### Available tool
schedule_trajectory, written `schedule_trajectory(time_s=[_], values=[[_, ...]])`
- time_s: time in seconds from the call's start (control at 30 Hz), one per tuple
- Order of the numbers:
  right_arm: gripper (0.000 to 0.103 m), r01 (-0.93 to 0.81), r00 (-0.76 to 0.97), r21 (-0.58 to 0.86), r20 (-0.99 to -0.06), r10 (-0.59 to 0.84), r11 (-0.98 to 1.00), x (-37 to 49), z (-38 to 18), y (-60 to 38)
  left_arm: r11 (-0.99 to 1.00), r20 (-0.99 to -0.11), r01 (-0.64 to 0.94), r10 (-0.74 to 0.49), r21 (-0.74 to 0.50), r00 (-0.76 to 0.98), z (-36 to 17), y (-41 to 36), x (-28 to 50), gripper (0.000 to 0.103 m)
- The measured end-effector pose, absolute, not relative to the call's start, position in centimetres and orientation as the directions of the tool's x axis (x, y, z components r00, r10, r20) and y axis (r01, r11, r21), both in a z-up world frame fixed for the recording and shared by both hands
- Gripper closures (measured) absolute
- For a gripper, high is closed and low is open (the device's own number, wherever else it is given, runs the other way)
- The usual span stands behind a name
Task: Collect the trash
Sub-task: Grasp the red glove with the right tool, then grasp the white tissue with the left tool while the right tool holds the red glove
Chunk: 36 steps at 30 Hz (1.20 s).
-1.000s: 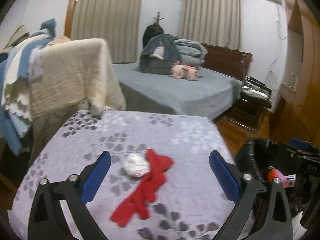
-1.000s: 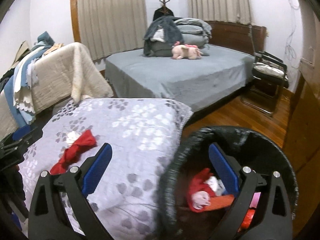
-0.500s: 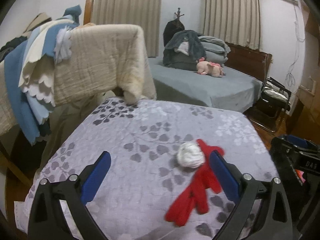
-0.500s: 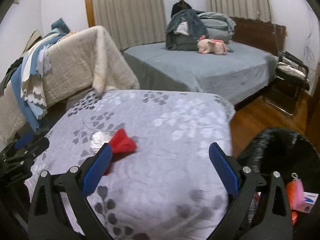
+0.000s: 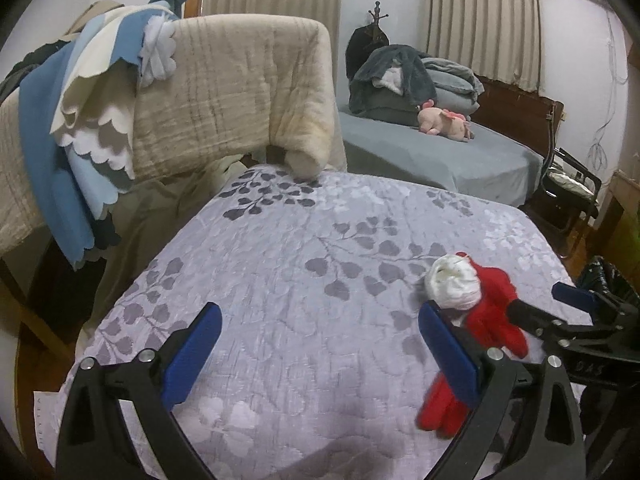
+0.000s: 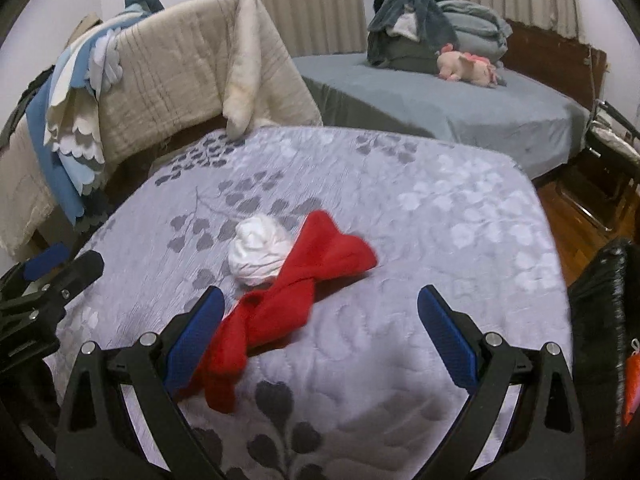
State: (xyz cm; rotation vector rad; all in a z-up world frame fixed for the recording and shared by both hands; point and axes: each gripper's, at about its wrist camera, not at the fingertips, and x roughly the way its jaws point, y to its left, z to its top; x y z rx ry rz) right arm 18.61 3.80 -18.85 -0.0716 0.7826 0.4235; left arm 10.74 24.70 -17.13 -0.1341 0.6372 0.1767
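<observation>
right wrist view looks over a table draped in a pale lilac quilt printed with grey leaves, filling most of the frame. past it, from 12 toward 2 o'clock, a grey-covered bed carries a heap of folded bedding and a pink plush toy. at 10 o'clock a beige blanket hangs over a rail beside blue and white scalloped cloths. at 3 o'clock the black bin bag stands just off the table's edge. near the table's middle lies a long red cloth, twisted, with a crumpled white paper ball touching its 10 o'clock side. the right gripper hangs over the near part of the table, fingers spread wide and holding nothing, the red cloth's lower end just beside the left finger. left wrist view shows the left gripper likewise spread and empty, the red cloth and paper ball at 3 o'clock, by its right finger.
</observation>
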Motion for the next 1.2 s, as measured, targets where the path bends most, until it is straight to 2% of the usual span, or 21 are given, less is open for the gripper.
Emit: schedule_trajectory(time_s=[0.23,0.4,0.47,0.53,0.57,0.67,0.83,1.2], values=[[0.010,-0.413,0.595,0.066,-0.735,0.324,0.908,19.1,-20.2,5.7,0.973,-0.621,-0.218,0.126,-0.073,0.774,-18.1,26.0,10.9,0.006],[0.026,-0.421,0.547,0.081,-0.772,0.324,0.903,19.8,-21.3,6.4,0.971,-0.625,-0.224,0.124,-0.084,0.771,-18.4,26.5,11.0,0.006],[0.040,-0.432,0.528,0.095,-0.779,0.337,0.897,19.9,-21.6,6.6,0.971,-0.626,-0.224,0.123,-0.085,0.770,-18.5,26.5,11.0,0.006],[0.050,-0.446,0.522,0.104,-0.777,0.353,0.889,19.8,-21.4,6.6,0.971,-0.626,-0.224,0.121,-0.087,0.770,-18.5,26.4,11.1,0.006],[0.061,-0.454,0.516,0.112,-0.776,0.363,0.884,19.8,-21.4,6.6,0.971,-0.627,-0.223,0.118,-0.090,0.770,-18.5,26.4,11.1,0.006],[0.087,-0.470,0.490,0.150,-0.775,0.398,0.870,19.8,-21.1,6.1,0.972,-0.631,-0.215,0.110,-0.093,0.768,-18.5,26.0,11.3,0.006],[0.092,-0.478,0.491,0.158,-0.768,0.412,0.864,19.7,-20.5,5.2,0.976,-0.631,-0.197,0.094,-0.095,0.770,-18.3,25.0,11.7,0.006],[0.092,-0.440,0.566,0.106,-0.738,0.367,0.892,21.2,-18.2,0.8,0.985,-0.622,-0.133,0.037,-0.109,0.782,-17.7,21.7,13.6,0.006]])
